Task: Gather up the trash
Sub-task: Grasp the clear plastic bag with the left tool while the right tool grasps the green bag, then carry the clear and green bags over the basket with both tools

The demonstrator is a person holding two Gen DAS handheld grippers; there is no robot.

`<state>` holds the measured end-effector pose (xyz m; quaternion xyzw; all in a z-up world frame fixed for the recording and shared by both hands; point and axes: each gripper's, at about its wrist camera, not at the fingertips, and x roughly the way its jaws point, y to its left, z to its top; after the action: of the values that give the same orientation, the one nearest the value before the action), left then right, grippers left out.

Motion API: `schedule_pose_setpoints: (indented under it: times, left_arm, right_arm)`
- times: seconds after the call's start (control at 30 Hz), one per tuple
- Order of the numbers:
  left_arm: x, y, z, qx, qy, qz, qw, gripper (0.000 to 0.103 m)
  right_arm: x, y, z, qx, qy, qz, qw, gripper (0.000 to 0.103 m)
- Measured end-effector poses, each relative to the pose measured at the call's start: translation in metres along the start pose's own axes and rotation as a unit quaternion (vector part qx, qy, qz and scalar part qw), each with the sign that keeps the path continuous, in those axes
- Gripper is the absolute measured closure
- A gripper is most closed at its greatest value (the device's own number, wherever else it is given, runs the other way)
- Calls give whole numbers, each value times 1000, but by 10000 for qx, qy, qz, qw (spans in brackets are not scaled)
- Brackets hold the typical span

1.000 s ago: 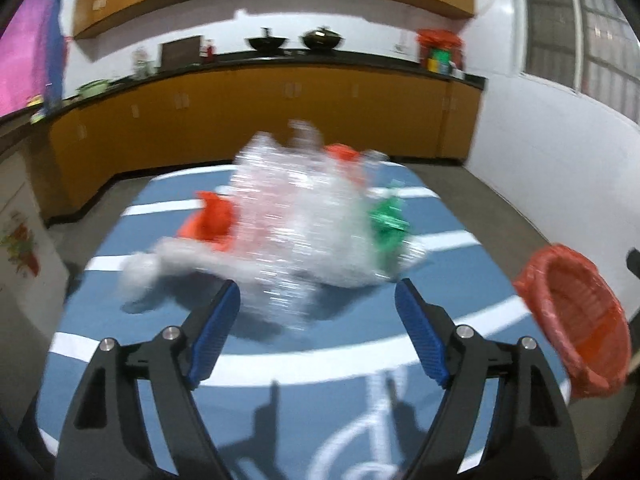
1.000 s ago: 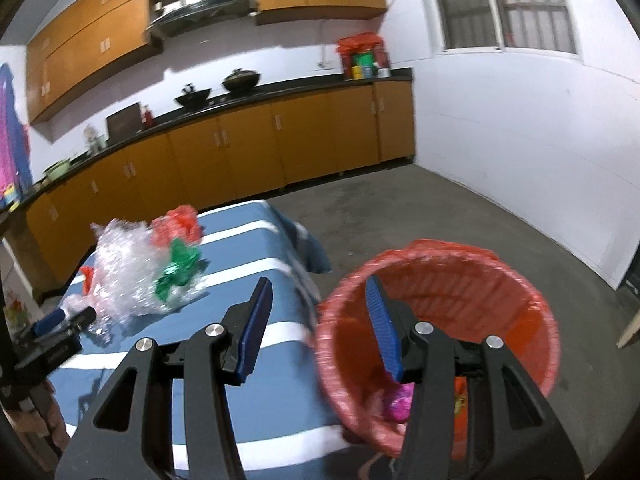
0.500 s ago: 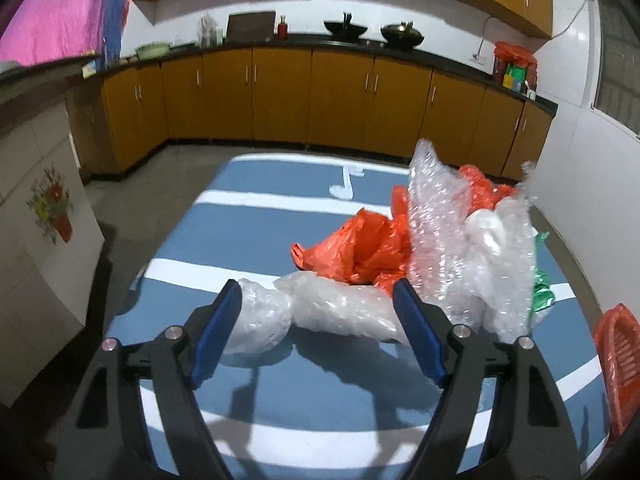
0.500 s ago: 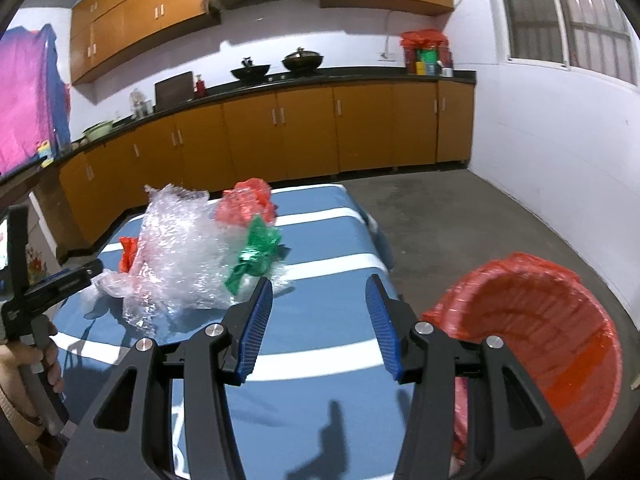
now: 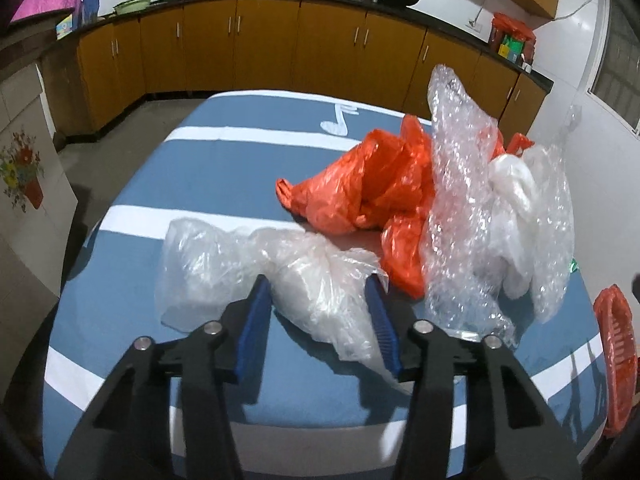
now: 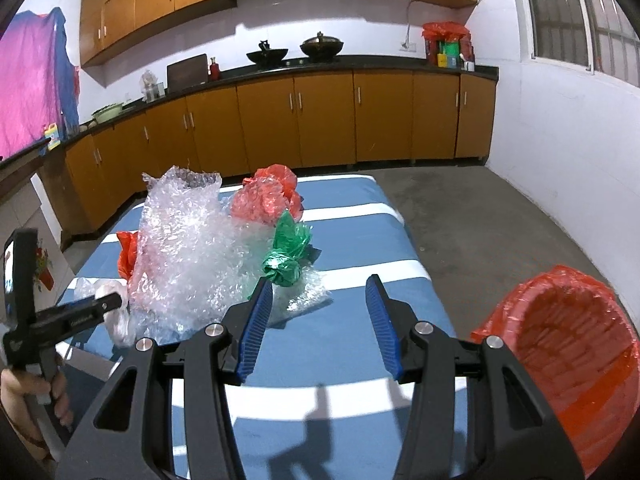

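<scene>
A pile of plastic trash lies on the blue striped table. My left gripper is open, its fingers either side of a clear plastic bag at the table's near edge. Behind it lie an orange bag and a tall sheet of bubble wrap. In the right wrist view the bubble wrap, a red bag and a green bag show. My right gripper is open and empty above the table, right of the pile. The left gripper shows at the far left.
A red-lined trash basket stands on the floor off the table's right side; it also shows in the left wrist view. Orange kitchen cabinets run along the back wall. A white cabinet with a flower picture stands at the left.
My left gripper has moved down and forward onto the clear bag, which now sits between its fingers. My right gripper has swung left from over the basket toward the pile.
</scene>
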<state>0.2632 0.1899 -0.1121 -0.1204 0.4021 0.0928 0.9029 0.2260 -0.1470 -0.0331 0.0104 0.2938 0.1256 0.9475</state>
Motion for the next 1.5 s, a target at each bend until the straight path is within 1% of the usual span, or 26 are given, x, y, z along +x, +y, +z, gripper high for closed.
schedule_pose_setpoints:
  times: [0.07,0.17,0.23,0.37,0.47,0.57,0.6,0.63,0.7,0.73,0.87,1.03,1.27,1.5]
  left_arm:
    - [3,4,-2,0,51,-21,10000,66]
    - [4,10,-2,-24,62,-36,10000,72]
    - [3,12,-1,14,21,0,10000,74]
    - [-5,16,2,23,-111,31,9999,75]
    - [-11,19,6,-4,-206,25,9998,75]
    - [-20,19,9,17,-314,55,9995,75]
    - [-22,20,10,21,-340,61,9994,75]
    - [-25,20,11,20,-362,66,9993,75]
    - [-29,20,13,-9,-402,58,9992,75]
    - [-31,20,14,-21,-422,52,9991,75]
    - [-41,16,17,6,-524,-8,9986,75]
    - [-57,3,20,123,-678,-138,9975,75]
    - [-83,-19,18,294,-874,-444,9948,75]
    - [-111,-52,13,508,-1035,-785,9902,75]
  right_arm:
    - [11,2,3,56,71,61,9999,53]
    - [31,8,8,112,184,173,9996,53]
    - [41,13,11,123,255,234,9993,54]
    - [63,21,18,190,398,324,9985,56]
    - [79,24,20,247,558,313,9976,59]
    - [91,24,18,251,714,282,9967,59]
    - [94,25,18,235,766,269,9964,61]
    - [97,25,16,206,821,258,9961,66]
    - [99,26,12,147,945,251,9951,70]
    - [98,25,10,132,967,246,9949,73]
    - [88,18,3,171,941,238,9951,76]
    - [64,5,0,248,783,208,9964,76]
    - [27,-19,-2,397,549,130,9976,76]
    - [-14,-40,-1,558,298,67,9980,76]
